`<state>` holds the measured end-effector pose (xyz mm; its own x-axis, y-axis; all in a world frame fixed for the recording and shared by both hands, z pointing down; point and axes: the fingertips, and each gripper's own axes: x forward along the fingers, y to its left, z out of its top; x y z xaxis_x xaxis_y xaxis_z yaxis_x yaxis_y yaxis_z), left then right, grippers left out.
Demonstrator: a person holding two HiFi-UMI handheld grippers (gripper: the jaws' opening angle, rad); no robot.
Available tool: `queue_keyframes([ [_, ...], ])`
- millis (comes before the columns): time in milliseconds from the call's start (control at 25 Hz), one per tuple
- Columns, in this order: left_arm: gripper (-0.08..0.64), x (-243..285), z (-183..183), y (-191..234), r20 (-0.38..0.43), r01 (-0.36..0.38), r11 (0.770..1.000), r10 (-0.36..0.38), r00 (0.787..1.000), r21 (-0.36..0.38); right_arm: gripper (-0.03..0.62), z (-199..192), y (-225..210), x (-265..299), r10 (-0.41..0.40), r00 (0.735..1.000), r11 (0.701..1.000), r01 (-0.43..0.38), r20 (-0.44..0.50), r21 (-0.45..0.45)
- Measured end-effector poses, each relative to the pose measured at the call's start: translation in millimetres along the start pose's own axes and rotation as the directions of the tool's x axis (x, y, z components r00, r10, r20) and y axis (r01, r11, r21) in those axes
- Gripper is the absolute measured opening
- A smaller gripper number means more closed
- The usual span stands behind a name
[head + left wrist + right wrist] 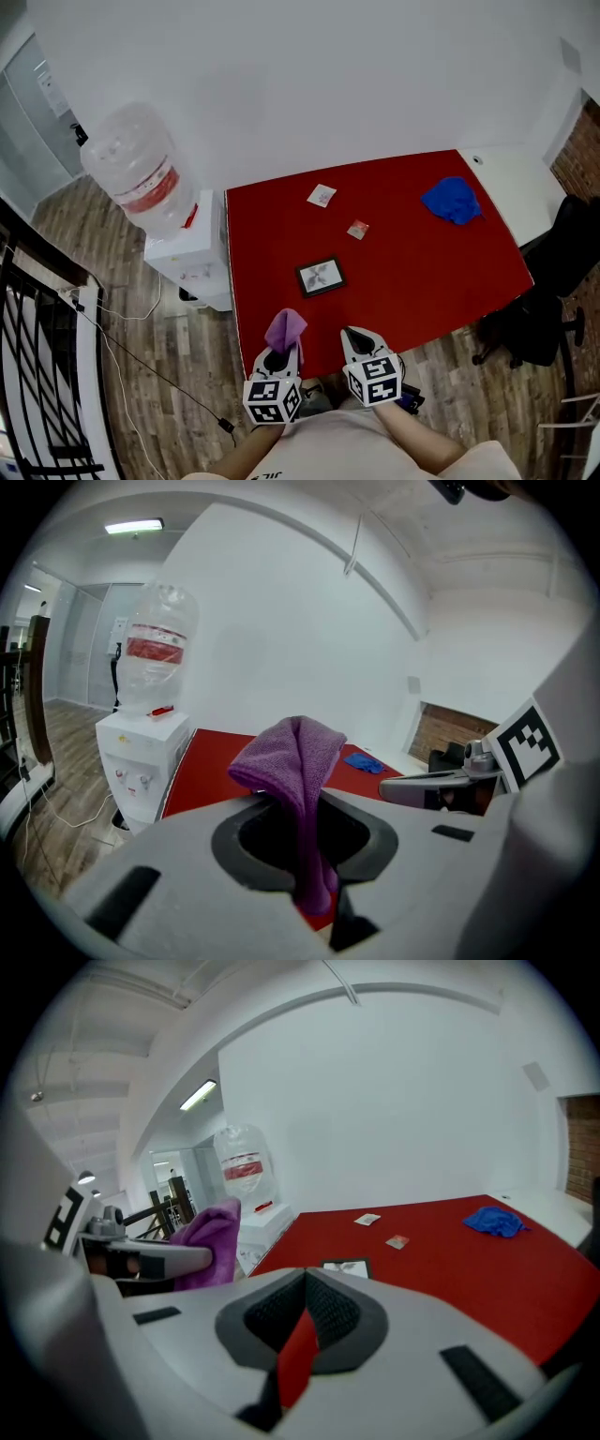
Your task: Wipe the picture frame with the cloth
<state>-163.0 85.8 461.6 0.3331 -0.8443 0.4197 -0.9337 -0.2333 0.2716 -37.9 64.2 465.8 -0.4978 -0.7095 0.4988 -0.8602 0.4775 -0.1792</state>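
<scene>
Red table (pixel 422 272) bearing picture frame (pixel 321 276), against white wall (pixel 328 75), water dispenser (pixel 187 253) beside it on wood floor (pixel 178 366). Jaws of left gripper (pixel 278 356) clamped on purple cloth (pixel 286 328); right gripper (pixel 356 339) closed, empty.

- Setting: an office-type room with plain white walls (pixel 328 84) and a wood-plank floor (pixel 141 375).
- A water dispenser (pixel 187 267) carrying a large clear bottle (pixel 139 169) stands just beside the red-covered worktop (pixel 422 281).
- A black swivel chair (pixel 562 253) on castors stands by the worktop's right edge.
- Fixtures: a strip ceiling light (pixel 134 525), a black railing (pixel 37 375) at left, and a brick wall section (pixel 579 155) at right.
</scene>
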Motion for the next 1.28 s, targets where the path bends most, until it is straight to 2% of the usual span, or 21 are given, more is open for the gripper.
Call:
queue_keyframes([
  [360, 0.057, 26, 10, 14, -0.019, 0.028, 0.999, -0.028, 0.999, -0.019, 0.003, 13, -9, 23, -0.031, 0.999, 0.999, 0.031, -0.021, 0.013],
  [840, 0.057, 49, 27, 13, 0.005, -0.045, 0.998, 0.046, 0.999, -0.053, 0.003, 38, -34, 43, 0.028, 0.999, 0.999, -0.028, -0.023, -0.029],
  [1280, 0.057, 71, 23, 13, -0.028, -0.071, 0.994, 0.069, 0.997, -0.086, 0.003, 36, -53, 54, 0.038, 0.998, 0.999, -0.039, -0.047, -0.032],
])
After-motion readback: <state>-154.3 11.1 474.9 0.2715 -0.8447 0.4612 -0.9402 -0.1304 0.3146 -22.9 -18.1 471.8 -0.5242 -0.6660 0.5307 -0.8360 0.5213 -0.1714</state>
